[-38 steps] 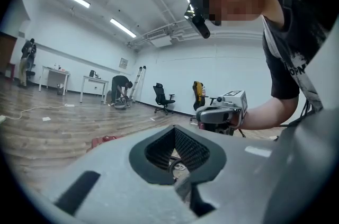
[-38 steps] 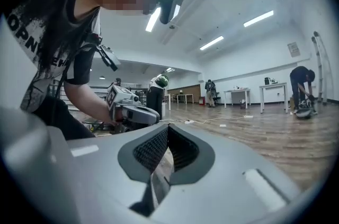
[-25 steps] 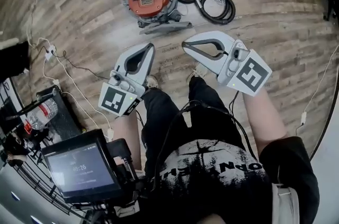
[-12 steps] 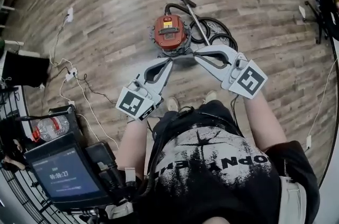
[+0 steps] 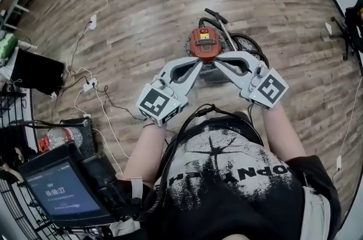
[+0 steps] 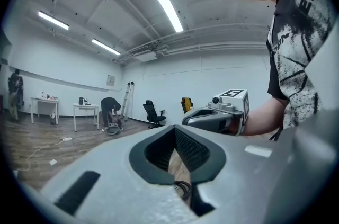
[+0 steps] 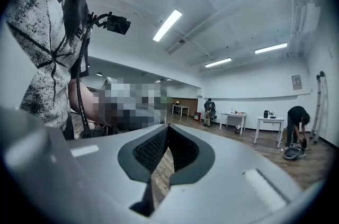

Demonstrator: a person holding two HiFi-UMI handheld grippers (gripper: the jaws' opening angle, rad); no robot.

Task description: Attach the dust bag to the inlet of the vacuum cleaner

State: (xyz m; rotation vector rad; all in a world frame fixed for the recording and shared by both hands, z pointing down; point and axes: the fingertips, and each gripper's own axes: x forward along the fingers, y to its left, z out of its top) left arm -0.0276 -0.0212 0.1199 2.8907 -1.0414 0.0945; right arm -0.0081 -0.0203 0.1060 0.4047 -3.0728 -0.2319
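Observation:
A red canister vacuum cleaner [image 5: 205, 43] stands on the wood floor ahead of me, its black hose [image 5: 245, 43] coiled to its right. No dust bag shows in any view. My left gripper [image 5: 198, 64] and right gripper [image 5: 218, 60] are held up side by side in front of my chest, tips close together and overlapping the vacuum in the head view. Both are shut with nothing between the jaws. In the left gripper view the shut left gripper [image 6: 175, 128] points level across the room, with the right gripper [image 6: 216, 115] beside it. The right gripper view shows the shut right gripper [image 7: 167, 128] empty.
White cables and a power strip [image 5: 88, 85] trail over the floor at left, near a black box [image 5: 37, 71], a water bottle [image 5: 58, 136] and a screen [image 5: 59, 194]. Far across the room are tables, office chairs [image 6: 153, 112] and a person bent over [image 6: 111, 108].
Both grippers have risen and come closer together. The head view has pulled up and back, so the vacuum looks smaller and farther away. Jaws stayed shut.

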